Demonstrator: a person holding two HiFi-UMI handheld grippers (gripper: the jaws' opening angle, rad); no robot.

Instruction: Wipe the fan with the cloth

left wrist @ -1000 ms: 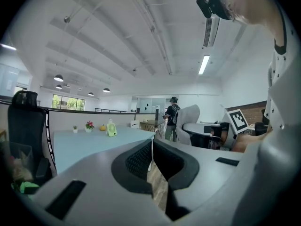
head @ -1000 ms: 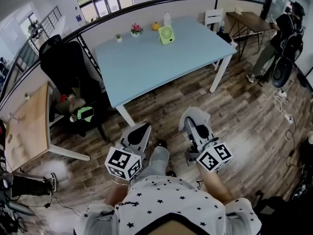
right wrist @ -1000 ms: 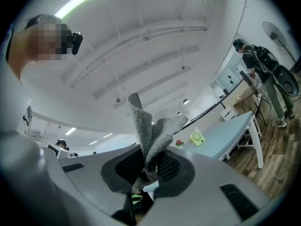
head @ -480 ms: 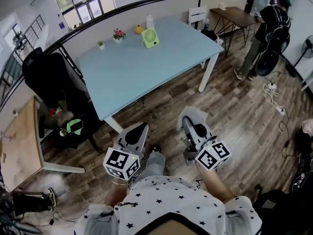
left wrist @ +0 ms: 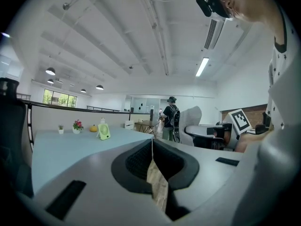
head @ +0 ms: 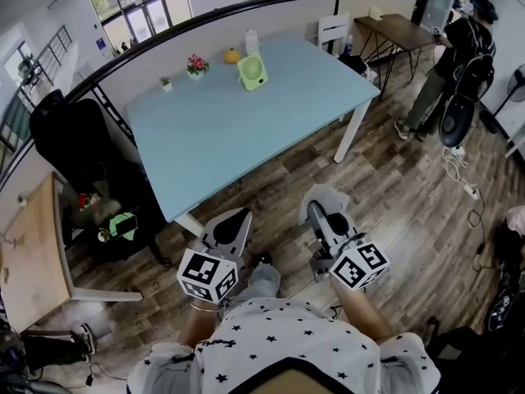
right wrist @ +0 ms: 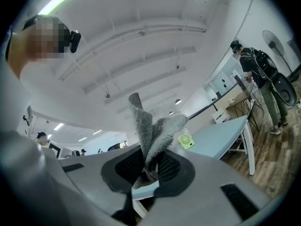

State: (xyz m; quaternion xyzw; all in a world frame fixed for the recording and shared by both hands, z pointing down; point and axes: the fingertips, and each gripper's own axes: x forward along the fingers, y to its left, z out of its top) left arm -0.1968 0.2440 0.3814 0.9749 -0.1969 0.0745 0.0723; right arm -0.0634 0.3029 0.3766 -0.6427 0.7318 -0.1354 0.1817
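L gripper (head: 238, 218): jaws pressed together w/ nothing between them. I hold it low in front of my body, tip fwd. It looks idle, prob. kept free to steady the fan later.

Table (head: 205, 138): pale blue, ahead of me across a strip of wood floor. Its near corner is the closest part to my tools, and neither gripper is over it.

Fan (head: 253, 72): small, pale green, upright near the table's far edge. A flower pot (head: 195, 64) and an orange object (head: 232, 55) stand just beside it on its left (I can't tell what the orange one is).

Cloth (right wrist: 155, 126): grey knit, bunched, its loose end standing up out of the R jaws. I judge it is held this way so a free fold leads when it meets the fan.

R gripper (right wrist: 146, 166): clamped on the cloth, carried low and level w/ the L one, tip fwd toward the table.

Fan vs. tool: well apart, w/ most of the tabletop and the floor strip between them. From the R gripper's own view the fan sits just right of the cloth, roughly in line. No contact yet, so I judge wiping hasn't begun and approx. the whole approach remains.
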